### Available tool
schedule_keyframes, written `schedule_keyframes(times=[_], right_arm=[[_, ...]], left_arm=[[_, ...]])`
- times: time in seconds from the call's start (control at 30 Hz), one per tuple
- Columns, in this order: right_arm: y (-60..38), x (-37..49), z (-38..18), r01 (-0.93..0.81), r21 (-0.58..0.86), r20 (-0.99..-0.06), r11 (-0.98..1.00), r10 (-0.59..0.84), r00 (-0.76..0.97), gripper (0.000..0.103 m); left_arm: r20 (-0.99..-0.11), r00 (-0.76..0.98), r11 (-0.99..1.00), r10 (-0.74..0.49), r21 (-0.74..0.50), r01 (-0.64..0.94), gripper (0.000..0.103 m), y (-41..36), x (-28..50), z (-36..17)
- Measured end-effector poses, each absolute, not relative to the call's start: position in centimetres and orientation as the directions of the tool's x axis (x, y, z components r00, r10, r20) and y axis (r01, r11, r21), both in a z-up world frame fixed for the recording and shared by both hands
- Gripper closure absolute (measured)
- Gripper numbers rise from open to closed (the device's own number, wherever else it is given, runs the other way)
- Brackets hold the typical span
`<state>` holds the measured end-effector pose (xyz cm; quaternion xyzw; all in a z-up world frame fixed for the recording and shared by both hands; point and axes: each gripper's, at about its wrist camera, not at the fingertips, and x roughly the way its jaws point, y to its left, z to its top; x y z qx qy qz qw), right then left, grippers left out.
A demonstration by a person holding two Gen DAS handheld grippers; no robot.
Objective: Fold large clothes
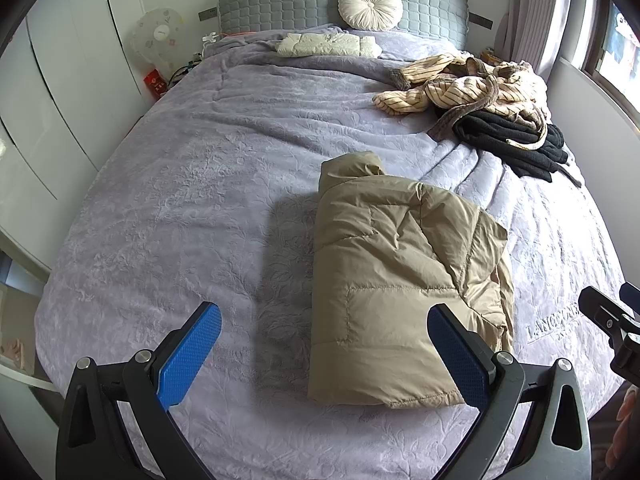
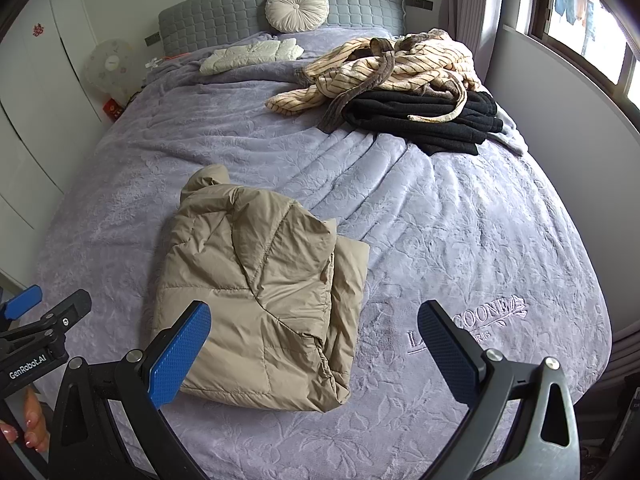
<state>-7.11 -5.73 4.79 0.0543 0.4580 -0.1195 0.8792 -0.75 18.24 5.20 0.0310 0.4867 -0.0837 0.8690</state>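
The embroidered lettering on the bedspread (image 2: 460,240) is partly covered by my right finger, so I can't read the whole word. At the far right of the bed, a striped cream garment (image 2: 400,64) lies tangled over a black garment (image 2: 420,120), and how many pieces are in that pile I can't tell.

The folded tan puffer jacket (image 1: 400,280) lies on the bed in front of me, a compact bundle. My left gripper (image 1: 324,352) has its fingers spread wide, empty, and the jacket's near edge sits between them, closer to the right finger. My right gripper (image 2: 314,350) is also spread and empty; the jacket lies ahead and left, its near corner behind the left finger.

The bedspread is lavender with an embossed floral pattern. Beyond it are a grey quilted headboard (image 1: 280,0), a round cream cushion (image 1: 370,6), a white wardrobe on the left and a window on the right.
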Motion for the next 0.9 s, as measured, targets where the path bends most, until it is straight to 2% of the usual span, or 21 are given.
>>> schedule_keyframes(times=[0.9], right_arm=[[-5.63,-7.68,4.64,0.259,-0.013,-0.822,0.966,-0.158,0.546,0.0]], left_arm=[[-0.848,0.513,0.98,-0.131,-0.032,0.199,0.0,18.06,0.18,4.94]])
